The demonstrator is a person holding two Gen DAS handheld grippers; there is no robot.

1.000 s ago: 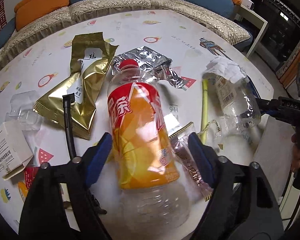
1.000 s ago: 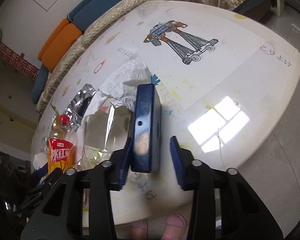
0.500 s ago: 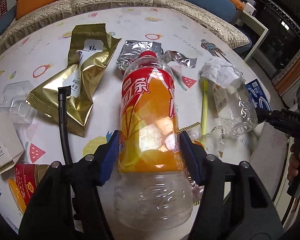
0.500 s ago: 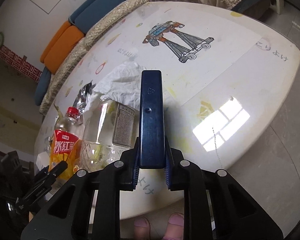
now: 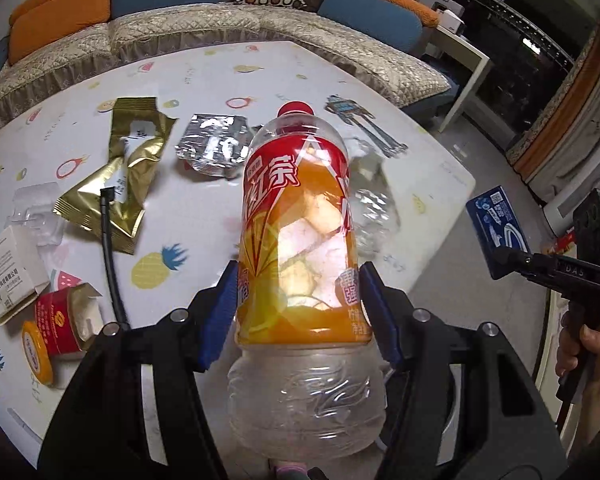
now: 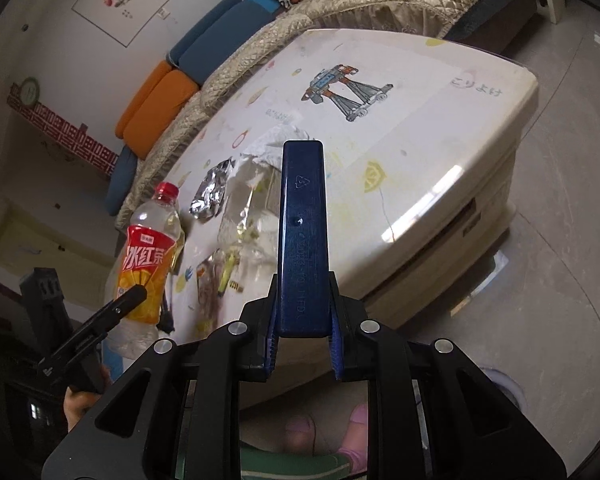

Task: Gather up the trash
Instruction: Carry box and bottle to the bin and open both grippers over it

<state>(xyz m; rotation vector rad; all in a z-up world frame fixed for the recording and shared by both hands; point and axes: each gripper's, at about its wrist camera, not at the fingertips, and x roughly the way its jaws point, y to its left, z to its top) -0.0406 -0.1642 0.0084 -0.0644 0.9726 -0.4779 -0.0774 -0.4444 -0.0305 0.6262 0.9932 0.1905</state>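
Observation:
My left gripper [image 5: 300, 316] is shut on a clear plastic bottle [image 5: 300, 248] with a red cap and a red and orange label, held above the table. That bottle [image 6: 150, 256] shows at the left of the right wrist view. My right gripper [image 6: 302, 340] is shut on a flat dark blue box [image 6: 302, 236], held edge-on over the table's near edge. The same blue box [image 5: 498, 222] appears at the right of the left wrist view, off the table's side.
On the white patterned table [image 5: 220, 80] lie a gold wrapper [image 5: 120, 176], a silver foil wrapper [image 5: 212, 148], a crumpled clear bottle [image 6: 248, 204], a white carton [image 5: 8, 268], a red cup [image 5: 60, 328] and a black cable [image 5: 110, 256]. A sofa [image 5: 220, 28] runs behind. Slippered feet [image 6: 328, 428] stand below.
Both grippers closed on their items and lifted them: the left raised the bottle off the table, the right raised the blue box and drew it back past the table's edge.

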